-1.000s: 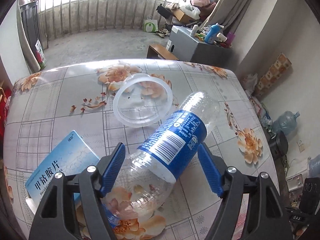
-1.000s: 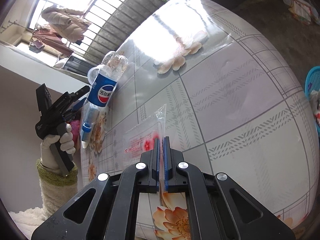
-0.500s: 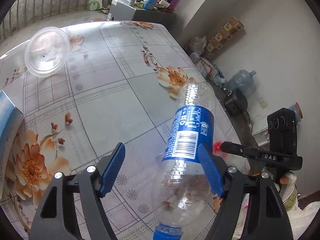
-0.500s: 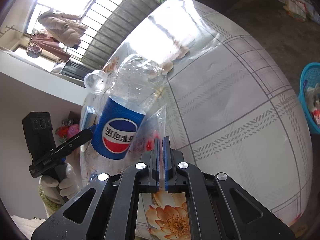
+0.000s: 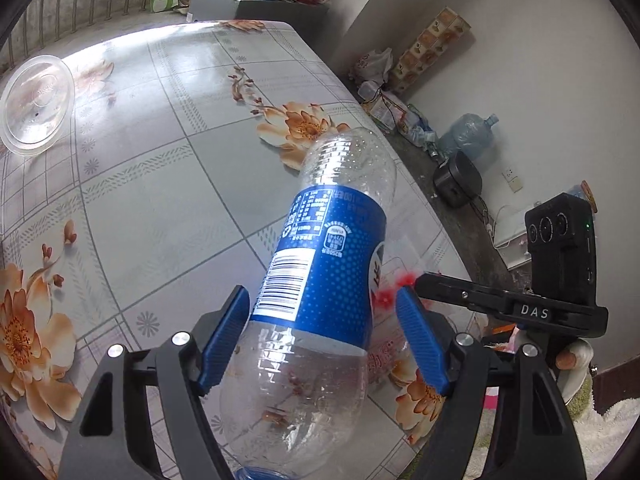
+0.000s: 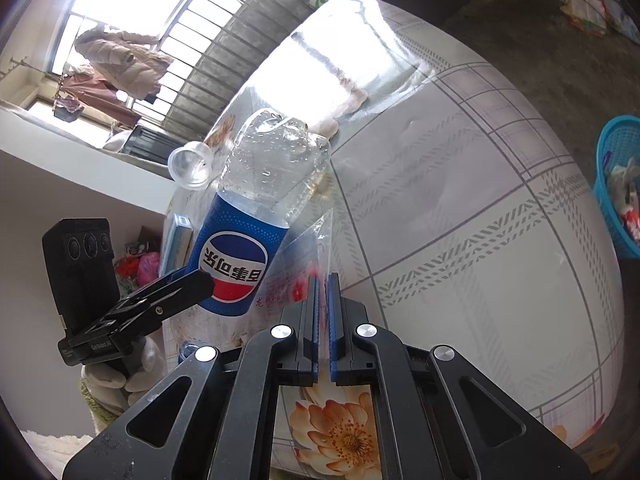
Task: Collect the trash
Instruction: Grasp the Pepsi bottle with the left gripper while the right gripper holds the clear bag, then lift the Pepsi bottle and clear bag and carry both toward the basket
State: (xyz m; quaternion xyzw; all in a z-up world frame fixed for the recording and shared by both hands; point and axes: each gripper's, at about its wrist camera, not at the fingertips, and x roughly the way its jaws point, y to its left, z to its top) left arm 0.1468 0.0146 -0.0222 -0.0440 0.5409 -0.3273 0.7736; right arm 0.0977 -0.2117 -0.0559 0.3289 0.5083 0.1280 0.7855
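An empty clear plastic bottle (image 5: 328,264) with a blue label hangs cap-down above the flowered table (image 5: 168,184), and my left gripper (image 5: 322,296) is shut on its body. In the right wrist view the same bottle (image 6: 240,256) stands just left of my right gripper (image 6: 322,280), with one black finger (image 6: 176,288) of the left gripper across its label. My right gripper is shut on the edge of a clear plastic bag (image 6: 304,248) with red print, which lies on the table. That bag (image 5: 396,280) shows behind the bottle.
A clear plastic lid (image 5: 36,104) lies at the table's far left, with a light-blue box (image 6: 176,240) near it. A blue basket (image 6: 620,184) with trash stands on the floor past the table's right edge. A water jug (image 5: 468,136) and clutter line the wall.
My left gripper lifted the bottle off the table and carried it across to the right gripper, turning as it went. The right gripper stayed still on the bag.
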